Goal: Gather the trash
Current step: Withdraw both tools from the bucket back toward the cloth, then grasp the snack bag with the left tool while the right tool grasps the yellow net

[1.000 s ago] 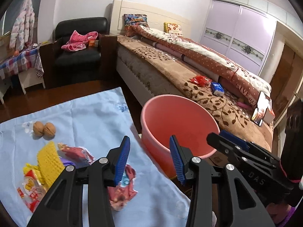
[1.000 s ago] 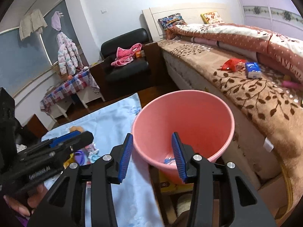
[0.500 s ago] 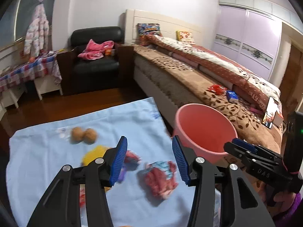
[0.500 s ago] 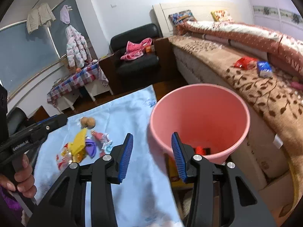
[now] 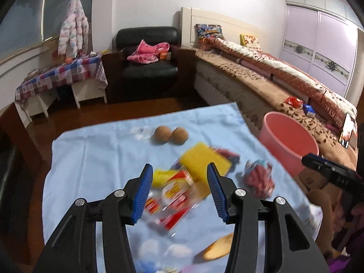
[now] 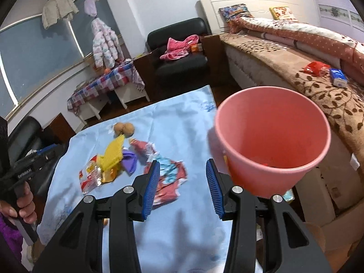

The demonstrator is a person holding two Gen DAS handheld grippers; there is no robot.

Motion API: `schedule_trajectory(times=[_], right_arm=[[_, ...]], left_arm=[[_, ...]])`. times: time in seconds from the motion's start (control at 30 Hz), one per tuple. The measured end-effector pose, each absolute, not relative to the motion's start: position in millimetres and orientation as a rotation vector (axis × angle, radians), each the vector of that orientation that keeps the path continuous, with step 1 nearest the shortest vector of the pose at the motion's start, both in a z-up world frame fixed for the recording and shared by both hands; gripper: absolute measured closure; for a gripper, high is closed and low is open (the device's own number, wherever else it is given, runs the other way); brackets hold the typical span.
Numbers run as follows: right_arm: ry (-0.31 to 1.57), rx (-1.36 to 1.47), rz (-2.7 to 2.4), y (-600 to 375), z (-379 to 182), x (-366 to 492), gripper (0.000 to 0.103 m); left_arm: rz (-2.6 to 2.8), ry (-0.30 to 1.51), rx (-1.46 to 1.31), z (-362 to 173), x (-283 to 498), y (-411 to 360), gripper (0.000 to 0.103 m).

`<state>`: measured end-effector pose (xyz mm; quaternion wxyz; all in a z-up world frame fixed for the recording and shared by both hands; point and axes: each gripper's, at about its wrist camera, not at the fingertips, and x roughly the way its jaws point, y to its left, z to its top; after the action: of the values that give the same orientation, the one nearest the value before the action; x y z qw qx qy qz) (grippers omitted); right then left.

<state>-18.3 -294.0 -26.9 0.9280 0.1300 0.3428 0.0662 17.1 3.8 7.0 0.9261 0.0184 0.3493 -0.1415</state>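
Note:
Several wrappers lie on a light blue cloth: a yellow packet, a red and white wrapper, a crumpled red and blue wrapper and a purple scrap. My left gripper is open and empty, above the red and white wrapper. My right gripper is open and empty, just in front of the red and blue wrapper and left of the pink bucket. The bucket holds some trash at its bottom.
Two walnuts lie at the cloth's far side. A bed with small packets runs along the right, behind the bucket. A black armchair and a checked-cloth table stand at the back. A cardboard box sits under the bucket.
Both grippers have swung left, away from the bucket and over the cloth with the wrappers. Both stay open and empty.

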Motion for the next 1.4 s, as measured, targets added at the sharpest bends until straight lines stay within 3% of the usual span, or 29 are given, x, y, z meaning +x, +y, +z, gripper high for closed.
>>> schedule_trajectory(times=[0.87, 0.93, 0.97, 1.1, 1.4], right_arm=[[0.805, 0.154, 0.196, -227.4, -39.2, -5.3, 0.056], [0.803, 0.145, 0.206, -224.1, -35.2, -5.2, 0.056], [0.797, 0.132, 0.216, -220.8, -31.5, -4.5, 0.056], [0.783, 0.093, 0.241, -213.2, -21.9, -1.9, 0.056], [0.801, 0.074, 0.354, -179.0, -26.3, 26.5, 0.056]], left_arm=[[-0.414, 0.914, -0.024, -75.5, 61.4, 27.9, 0.054], [-0.424, 0.928, -0.036, -78.4, 62.8, 27.3, 0.061], [-0.426, 0.930, -0.046, -79.1, 63.8, 28.0, 0.075], [-0.428, 0.925, -0.126, -75.9, 63.3, 33.0, 0.097], [-0.400, 0.826, -0.167, -47.7, 28.4, 50.4, 0.099]])
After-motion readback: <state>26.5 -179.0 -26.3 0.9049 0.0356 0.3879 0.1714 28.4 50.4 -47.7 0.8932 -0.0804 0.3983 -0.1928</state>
